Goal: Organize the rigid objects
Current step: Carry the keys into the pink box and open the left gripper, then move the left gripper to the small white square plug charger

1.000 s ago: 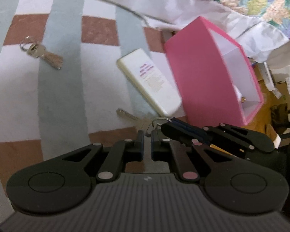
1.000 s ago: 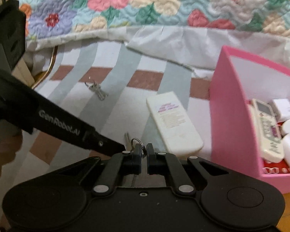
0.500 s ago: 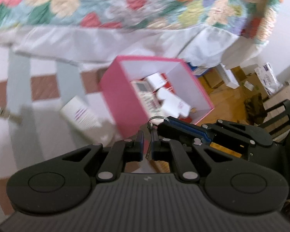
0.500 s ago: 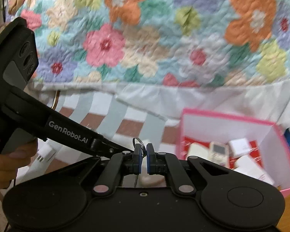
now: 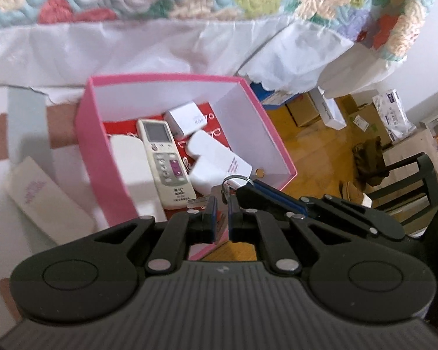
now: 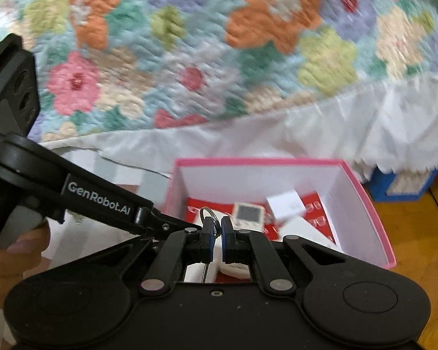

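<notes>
Both grippers hold one set of keys on a metal ring (image 5: 236,179) above the pink box (image 5: 96,151). My left gripper (image 5: 221,204) is shut on the keys; the ring shows just past its tips. My right gripper (image 6: 216,224) is shut on the same keys, the ring (image 6: 208,214) rising between its pads and a key blade hanging below. The box (image 6: 362,195) holds a white remote control (image 5: 163,160), white chargers (image 5: 187,119) and other white items. A white flat device (image 5: 43,195) lies on the rug left of the box.
A floral quilt (image 6: 219,43) with a white bed skirt (image 5: 131,46) hangs behind the box. The striped rug (image 5: 23,122) lies under it. Cardboard boxes (image 5: 391,113) and a dark chair (image 5: 417,175) stand on the wooden floor at right.
Both grippers lifted the keys off the rug and carried them right, over the open pink box. The views tilted up toward the bed.
</notes>
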A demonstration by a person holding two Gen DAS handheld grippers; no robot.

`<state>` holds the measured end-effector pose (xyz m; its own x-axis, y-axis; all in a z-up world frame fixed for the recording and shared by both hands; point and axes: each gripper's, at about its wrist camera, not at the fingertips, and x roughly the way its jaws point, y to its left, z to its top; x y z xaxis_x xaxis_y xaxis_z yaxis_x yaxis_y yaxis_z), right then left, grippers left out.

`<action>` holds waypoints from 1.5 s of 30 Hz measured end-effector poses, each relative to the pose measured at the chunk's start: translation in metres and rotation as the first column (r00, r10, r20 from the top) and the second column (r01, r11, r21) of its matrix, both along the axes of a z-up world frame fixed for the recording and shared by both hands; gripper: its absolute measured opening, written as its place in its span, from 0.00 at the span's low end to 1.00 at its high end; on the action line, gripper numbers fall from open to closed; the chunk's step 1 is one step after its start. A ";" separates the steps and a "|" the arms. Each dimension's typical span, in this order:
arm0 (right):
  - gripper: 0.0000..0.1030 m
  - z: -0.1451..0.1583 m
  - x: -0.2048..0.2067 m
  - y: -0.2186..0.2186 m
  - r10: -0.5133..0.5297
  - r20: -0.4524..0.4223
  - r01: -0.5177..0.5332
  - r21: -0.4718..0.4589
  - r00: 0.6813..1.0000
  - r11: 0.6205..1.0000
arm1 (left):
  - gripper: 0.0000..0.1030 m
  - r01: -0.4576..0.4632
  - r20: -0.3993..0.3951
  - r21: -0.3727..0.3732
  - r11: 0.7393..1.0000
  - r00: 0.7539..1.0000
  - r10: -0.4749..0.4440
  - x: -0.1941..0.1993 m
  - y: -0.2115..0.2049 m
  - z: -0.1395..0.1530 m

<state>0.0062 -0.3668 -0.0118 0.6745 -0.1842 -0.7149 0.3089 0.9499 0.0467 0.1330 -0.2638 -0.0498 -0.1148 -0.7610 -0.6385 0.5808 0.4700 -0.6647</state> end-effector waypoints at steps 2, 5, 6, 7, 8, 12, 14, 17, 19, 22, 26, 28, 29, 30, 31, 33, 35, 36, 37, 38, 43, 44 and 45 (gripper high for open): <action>0.06 -0.014 0.000 -0.010 -0.047 -0.022 0.047 0.009 0.999 0.999 | 0.05 0.004 0.000 0.024 1.000 1.000 -0.004 -0.002 -0.011 -0.007; 0.07 -0.034 -0.001 -0.029 -0.116 -0.047 0.118 0.058 0.992 0.991 | 0.07 -0.003 0.030 0.067 0.998 1.000 0.001 -0.007 -0.020 -0.014; 0.08 -0.040 0.001 -0.034 -0.131 -0.063 0.135 0.075 0.989 0.988 | 0.09 -0.005 0.032 0.075 0.997 0.999 0.003 -0.007 -0.020 -0.015; 0.13 -0.045 0.002 -0.038 -0.136 -0.075 0.142 0.083 0.988 0.986 | 0.14 -0.008 0.034 0.086 0.996 0.999 0.005 -0.007 -0.019 -0.016; 0.14 -0.048 0.002 -0.040 -0.139 -0.082 0.146 0.089 0.987 0.985 | 0.18 -0.014 0.040 0.097 0.995 0.999 0.010 -0.007 -0.017 -0.017; 0.31 -0.036 -0.007 -0.040 -0.152 -0.033 0.155 0.110 0.988 0.982 | 0.29 -0.036 0.088 0.141 0.989 0.996 0.024 -0.009 -0.003 -0.008; 0.36 -0.024 -0.012 -0.034 -0.151 -0.022 0.152 0.100 0.988 0.983 | 0.33 -0.041 0.116 0.155 0.987 0.993 0.023 -0.012 0.009 0.003; 0.43 -0.005 -0.020 -0.024 -0.130 -0.011 0.131 0.128 0.991 0.983 | 0.41 -0.056 0.181 0.172 0.983 0.983 0.024 -0.016 0.032 0.023; 0.46 0.007 -0.022 -0.012 -0.086 -0.010 0.087 0.153 0.996 0.984 | 0.42 -0.075 0.230 0.188 0.979 0.973 0.030 -0.020 0.051 0.038; 0.49 0.023 -0.022 0.013 0.023 -0.025 -0.019 0.158 0.999 0.987 | 0.45 -0.098 0.280 0.223 0.970 0.959 0.032 -0.024 0.077 0.056; 0.52 0.042 -0.016 0.059 0.196 -0.062 -0.187 0.125 0.979 0.974 | 0.50 -0.129 0.332 0.265 0.956 0.943 0.036 -0.029 0.118 0.078; 0.53 0.049 -0.012 0.080 0.265 -0.063 -0.256 0.128 0.962 0.958 | 0.53 -0.145 0.339 0.275 0.950 0.940 0.046 -0.028 0.139 0.086; 0.55 0.051 -0.010 0.090 0.301 -0.060 -0.290 0.138 0.952 0.947 | 0.55 -0.154 0.341 0.278 0.948 0.939 0.053 -0.027 0.149 0.088; 0.56 0.053 -0.008 0.098 0.331 -0.058 -0.320 0.148 0.942 0.936 | 0.56 -0.160 0.344 0.281 0.946 0.937 0.056 -0.027 0.159 0.090; 0.57 0.053 -0.005 0.109 0.371 -0.051 -0.360 0.157 0.927 0.920 | 0.58 -0.162 0.347 0.289 0.944 0.936 0.054 -0.026 0.170 0.091; 0.59 0.052 0.001 0.127 0.435 -0.034 -0.424 0.171 0.900 0.889 | 0.60 -0.175 0.360 0.303 0.937 0.931 0.057 -0.024 0.192 0.091; 0.65 0.048 0.009 0.146 0.500 -0.018 -0.487 0.193 0.866 0.852 | 0.63 -0.203 0.370 0.317 0.926 0.926 0.076 -0.018 0.211 0.086; 0.65 0.045 0.013 0.154 0.529 -0.005 -0.517 0.202 0.849 0.832 | 0.64 -0.217 0.377 0.323 0.921 0.922 0.085 -0.015 0.219 0.082; 0.67 0.042 0.018 0.162 0.555 0.014 -0.545 0.212 0.832 0.811 | 0.65 -0.230 0.383 0.333 0.914 0.919 0.092 -0.010 0.229 0.077; 0.69 0.038 0.023 0.169 0.575 0.028 -0.566 0.222 0.818 0.794 | 0.65 -0.243 0.384 0.341 0.908 0.918 0.102 -0.005 0.234 0.072; 0.72 0.009 0.046 0.197 0.631 0.072 -0.620 0.294 0.773 0.727 | 0.69 -0.309 0.355 0.363 0.879 0.918 0.176 0.019 0.268 0.036; 0.72 0.000 0.050 0.202 0.633 0.067 -0.621 0.301 0.771 0.724 | 0.69 -0.325 0.339 0.369 0.871 0.919 0.200 0.024 0.275 0.026; 0.72 -0.007 0.055 0.207 0.629 0.057 -0.613 0.306 0.775 0.728 | 0.69 -0.342 0.320 0.380 0.860 0.920 0.225 0.029 0.280 0.016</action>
<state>0.0610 -0.1603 -0.0188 0.5284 0.4847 -0.6971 -0.3359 0.8734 0.3526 0.1616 0.0162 -0.0340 0.2757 -0.3871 -0.8799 0.4998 0.8396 -0.2128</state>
